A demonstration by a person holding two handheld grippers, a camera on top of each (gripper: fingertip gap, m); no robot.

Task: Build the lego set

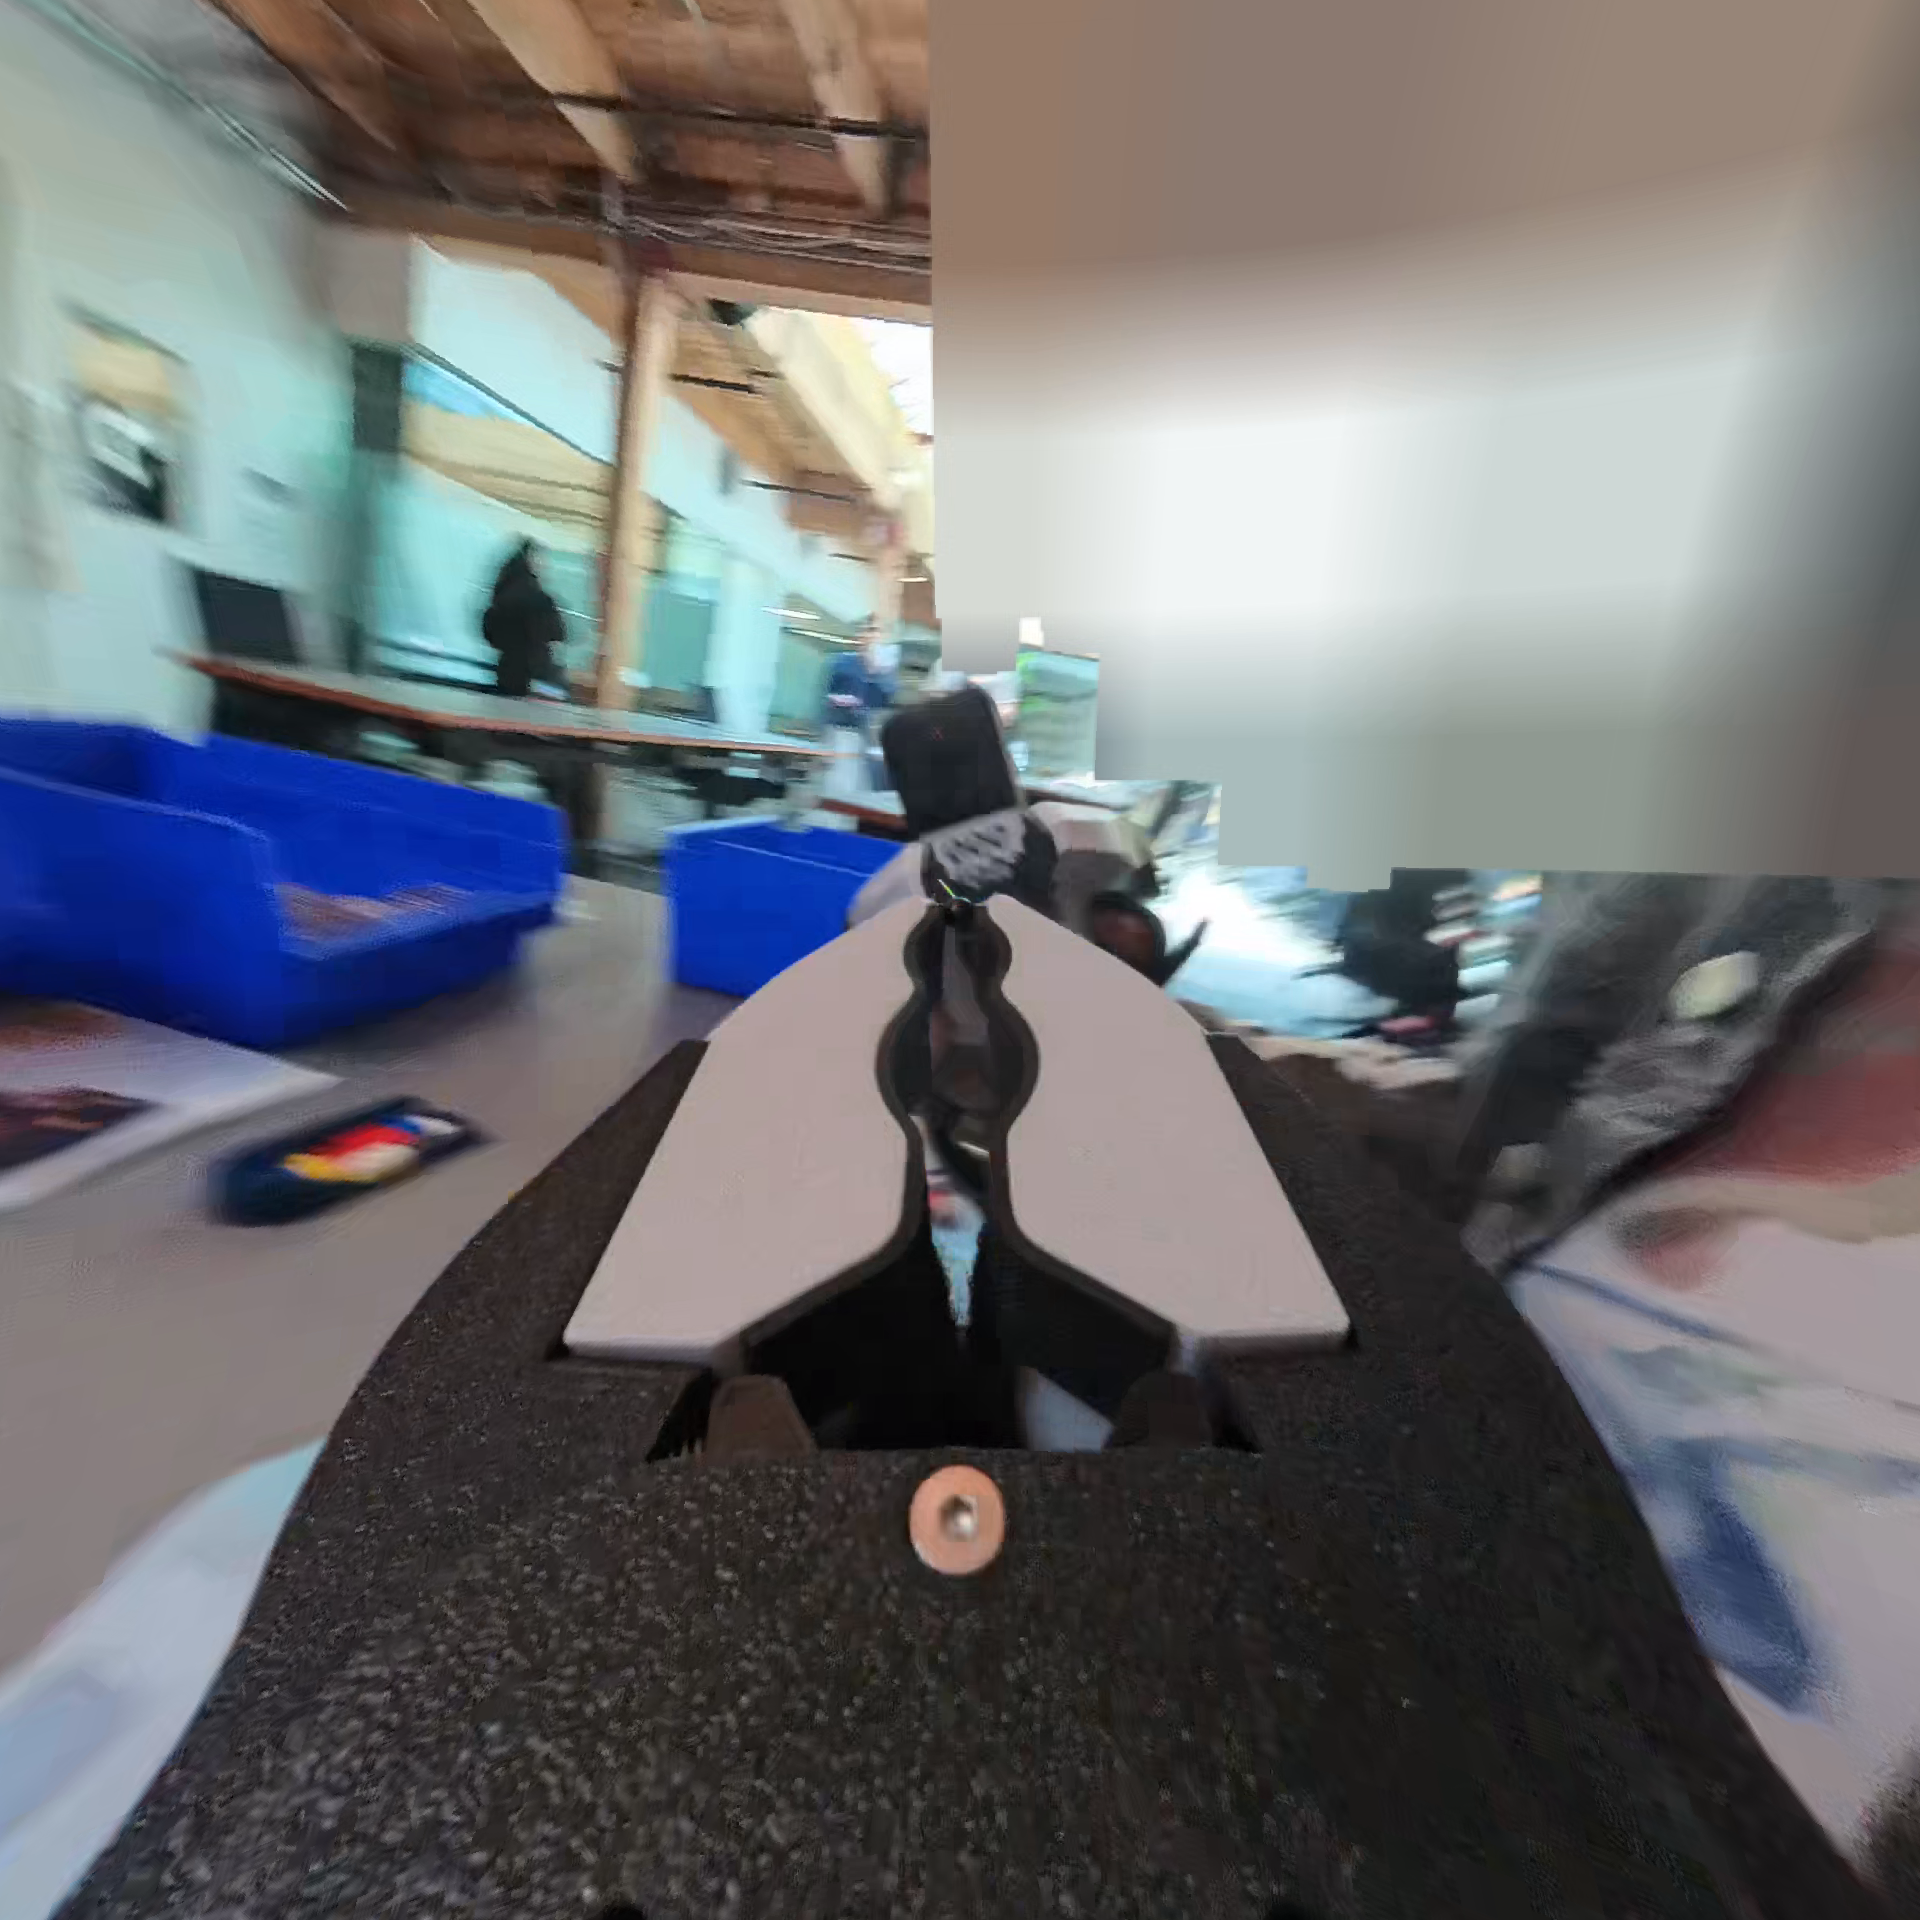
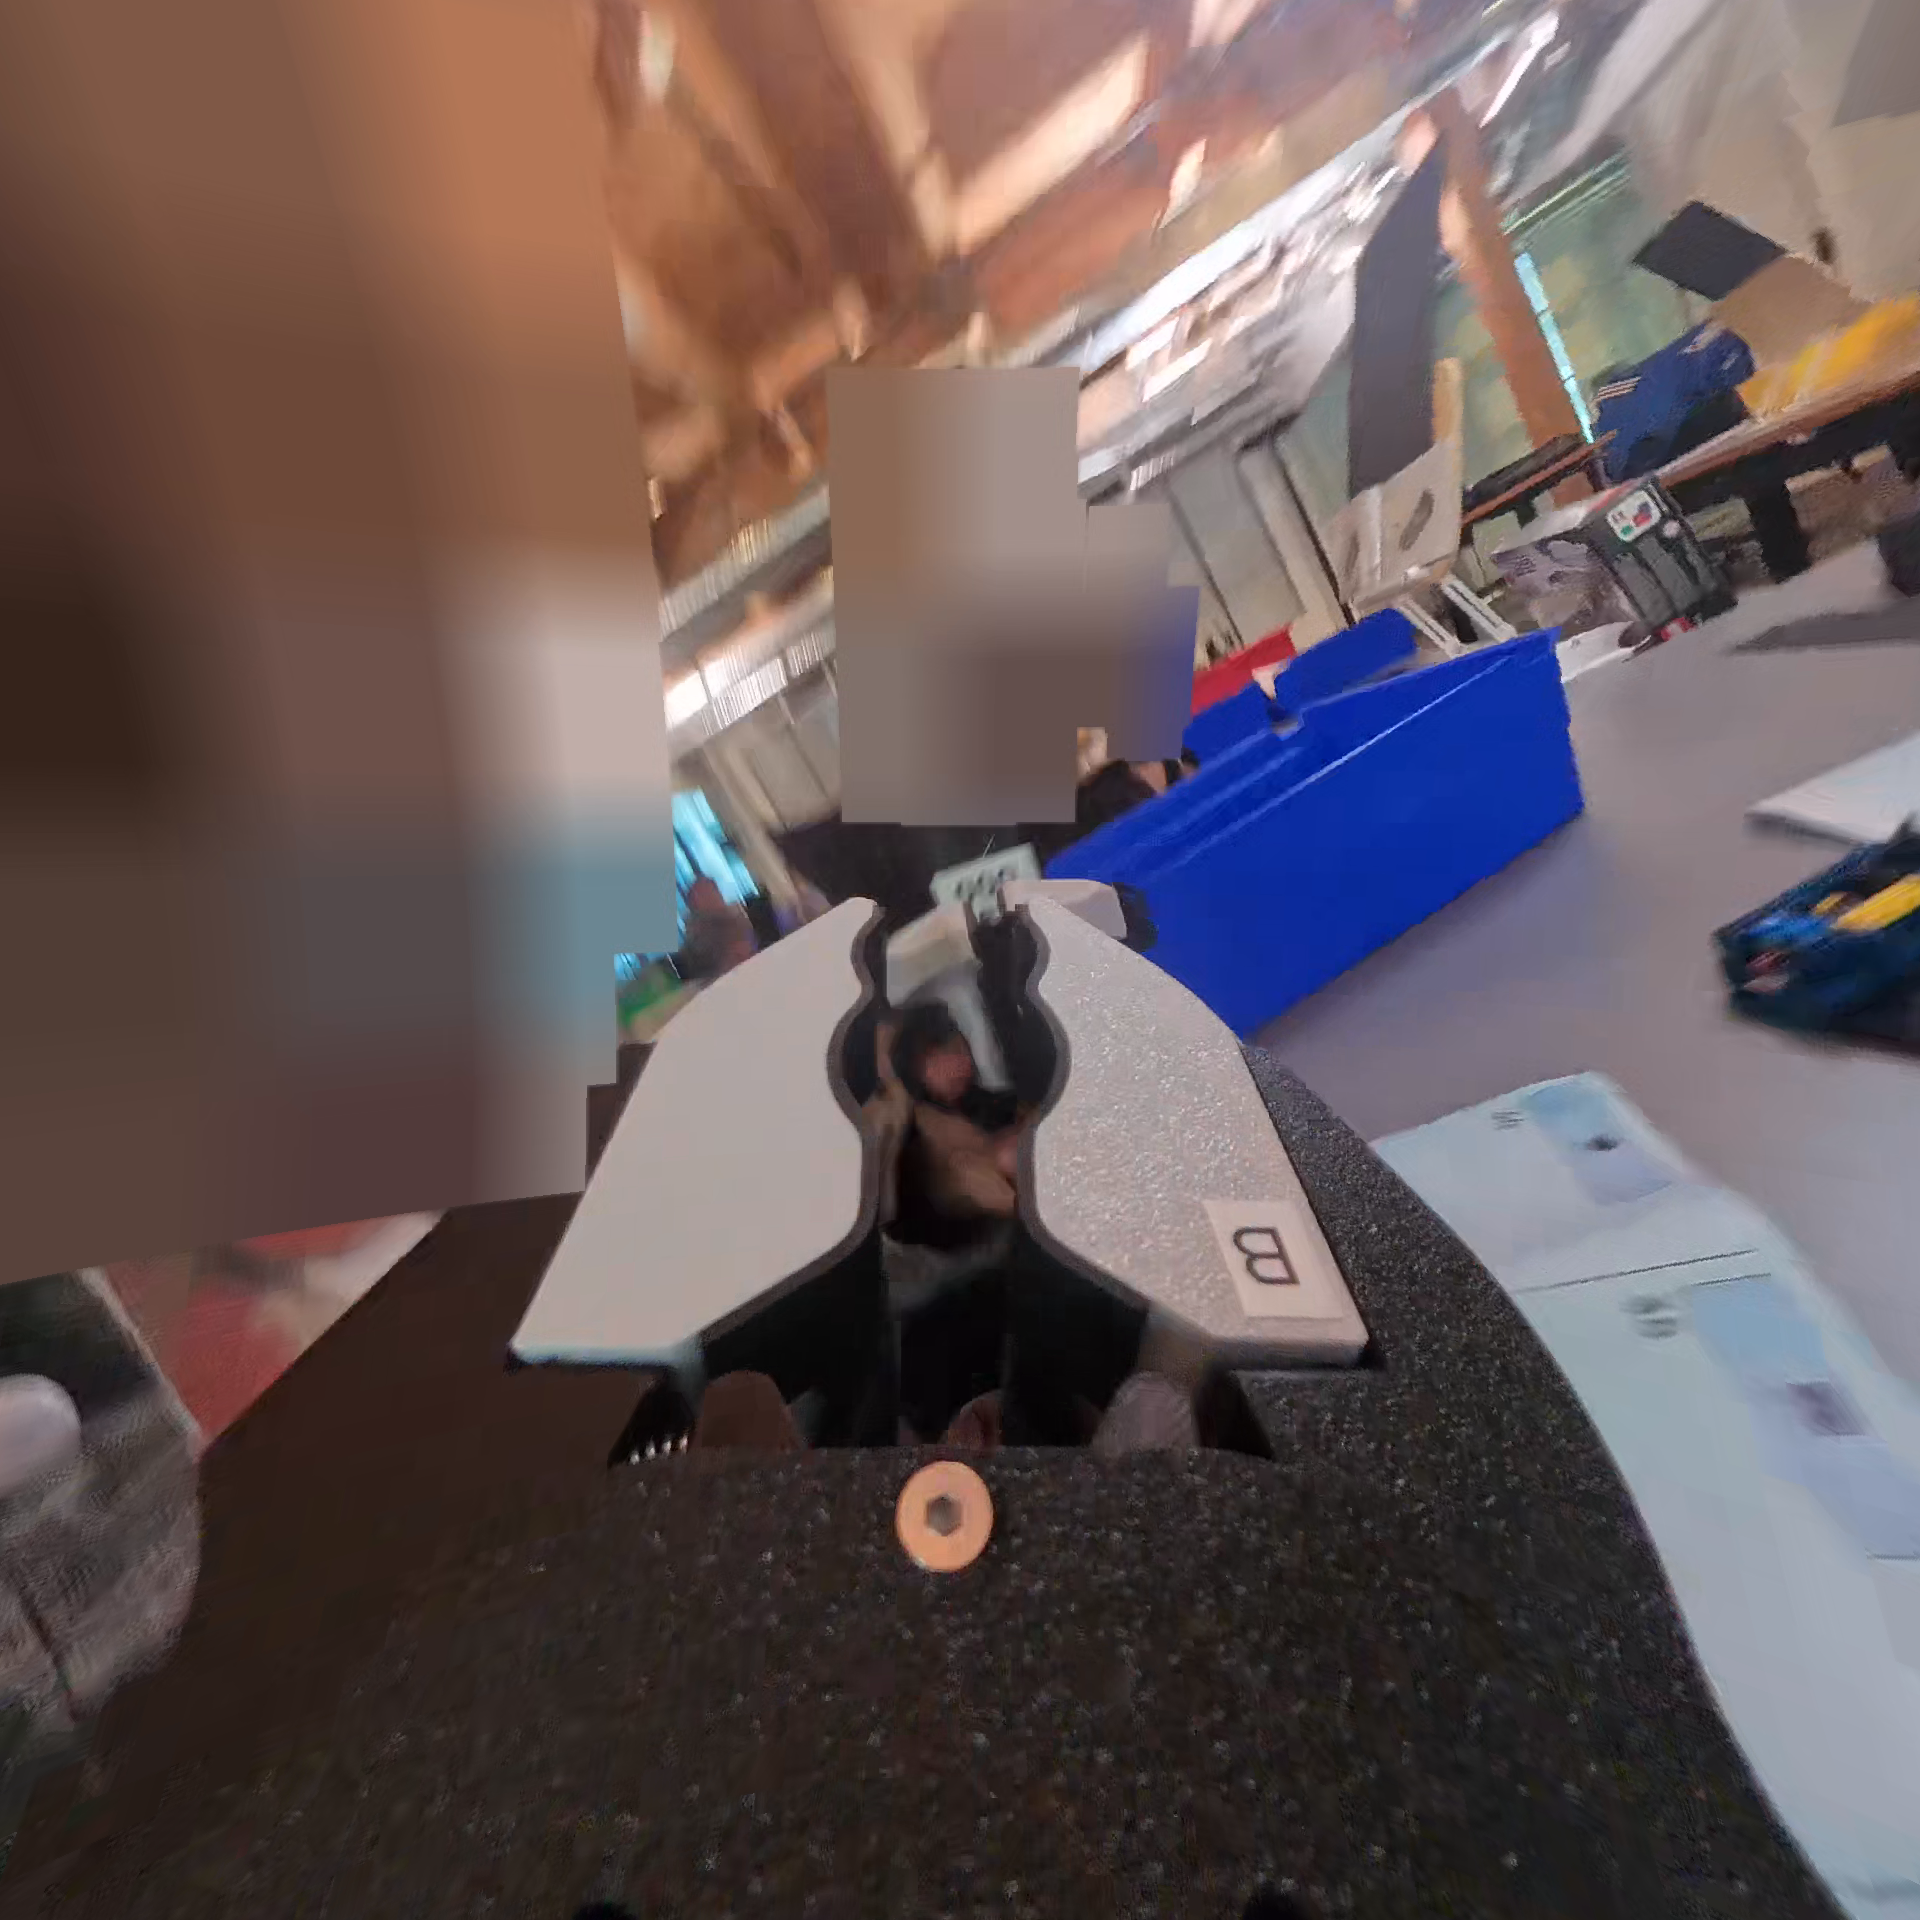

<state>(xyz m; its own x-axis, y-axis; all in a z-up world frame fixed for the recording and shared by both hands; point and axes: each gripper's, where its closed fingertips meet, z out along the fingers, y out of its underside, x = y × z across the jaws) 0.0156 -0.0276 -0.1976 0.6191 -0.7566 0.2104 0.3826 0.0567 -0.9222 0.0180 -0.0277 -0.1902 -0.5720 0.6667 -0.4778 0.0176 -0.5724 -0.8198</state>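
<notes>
Grey table (image 2: pixel 1558 935), blue bin (image 2: pixel 1403 790) lengthwise.

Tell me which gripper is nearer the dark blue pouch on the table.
Left, probably. The pouch lies close by, left of the left gripper; from the right gripper it sits farther off to the right, past the paper sheets.

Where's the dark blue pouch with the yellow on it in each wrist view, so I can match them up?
Left wrist view: the dark blue pouch lies low on the left, on the grey table.
Right wrist view: apparently the same pouch, at the right edge, on the table.
Shared landmark: the blue bins behind it.
</notes>
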